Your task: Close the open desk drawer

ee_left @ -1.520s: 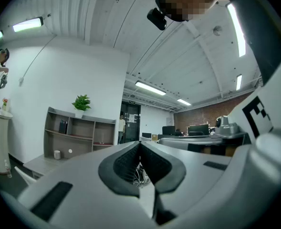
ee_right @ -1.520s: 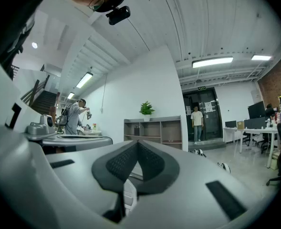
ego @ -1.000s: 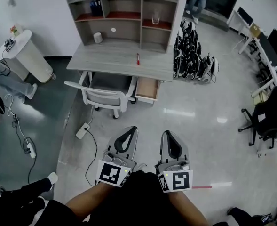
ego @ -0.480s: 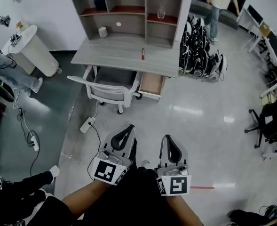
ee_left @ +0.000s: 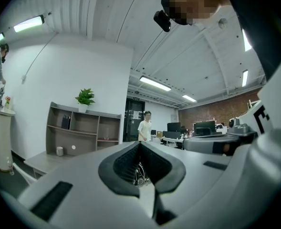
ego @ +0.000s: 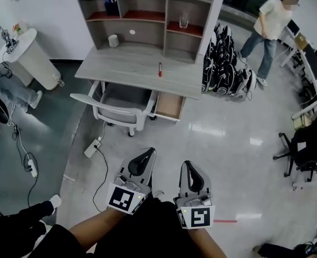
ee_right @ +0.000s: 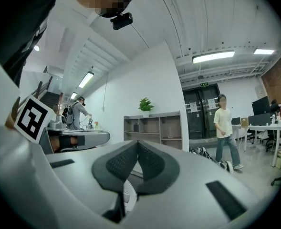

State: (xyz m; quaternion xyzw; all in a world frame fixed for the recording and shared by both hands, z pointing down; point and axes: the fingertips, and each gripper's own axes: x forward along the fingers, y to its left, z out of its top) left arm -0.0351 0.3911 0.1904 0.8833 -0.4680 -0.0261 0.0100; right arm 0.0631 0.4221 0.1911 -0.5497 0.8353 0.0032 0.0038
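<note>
Left gripper (ego: 146, 153): jaws shut, nothing between them. It is held low and level in front of the body, pointing toward the desk. Closed jaws would make a blunt tip, suited to pushing rather than grasping.
Right gripper (ego: 187, 164): also closed and empty, just beside the left one and aimed the same way.
Drawer (ego: 169, 105): pulled out from under the right end of the desk (ego: 127, 67), its pale wood inside showing and apparently bare. It is well apart from both grippers, with open floor between.
Chair (ego: 117, 104): tucked into the knee space just left of the drawer, so the drawer front looks easiest to reach from straight ahead or slightly right.
Pen (ego: 159, 69): lies on the desktop above the drawer and plays no part here.
Step in hand: likely the approach — nothing is touched and the drawer is not yet closed.
Next move: get close, set a closed tip on the drawer front and push it squarely in.
Risk: a power strip (ego: 92, 148) and its cable lie on the floor to the left of the path — worth stepping clear of.
</note>
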